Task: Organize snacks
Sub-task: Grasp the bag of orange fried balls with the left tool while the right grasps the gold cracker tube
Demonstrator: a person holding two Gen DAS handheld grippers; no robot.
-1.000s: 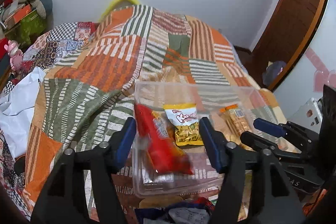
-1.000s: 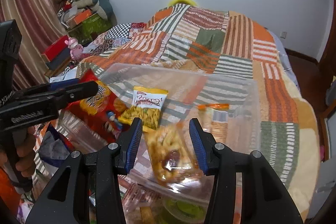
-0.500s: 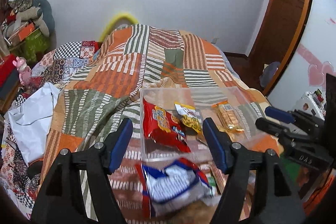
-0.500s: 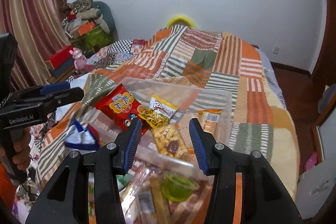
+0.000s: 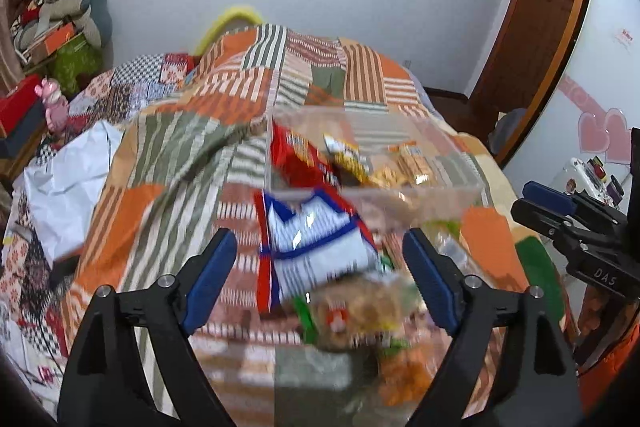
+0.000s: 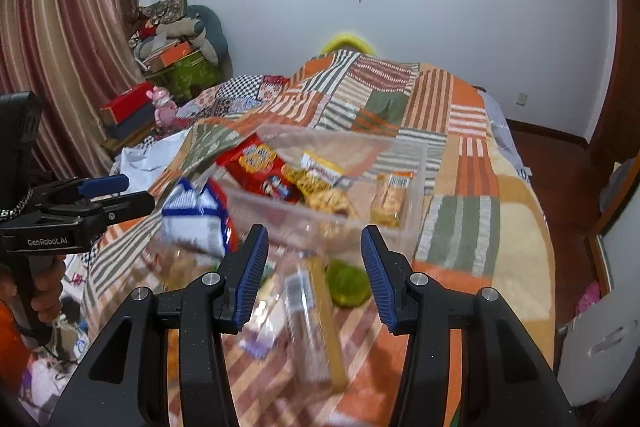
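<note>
Between spread jaws of left hand-held gripper (image 5: 320,279), nothing pinched, jaws just opening: blue-white snack bag (image 5: 316,247) directly ahead on bed (image 5: 180,155), long axis toward clear bin (image 5: 440,187); right hand-held gripper (image 6: 315,275) empty, farther.

Two wrist fisheyes, angled down over the bed (image 5: 168,147) (close), sharing the clear snack bin (image 6: 416,187).

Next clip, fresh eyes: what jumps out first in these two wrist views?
The orange, green and white patchwork quilt fills both views, with a clear plastic bin sitting on it that holds a red snack bag and smaller packets. Nearer the cameras, a blue and white bag lies loose on the quilt in front of the bin, amid other blurred snacks. The left gripper and right gripper both hang open above that pile.
</note>
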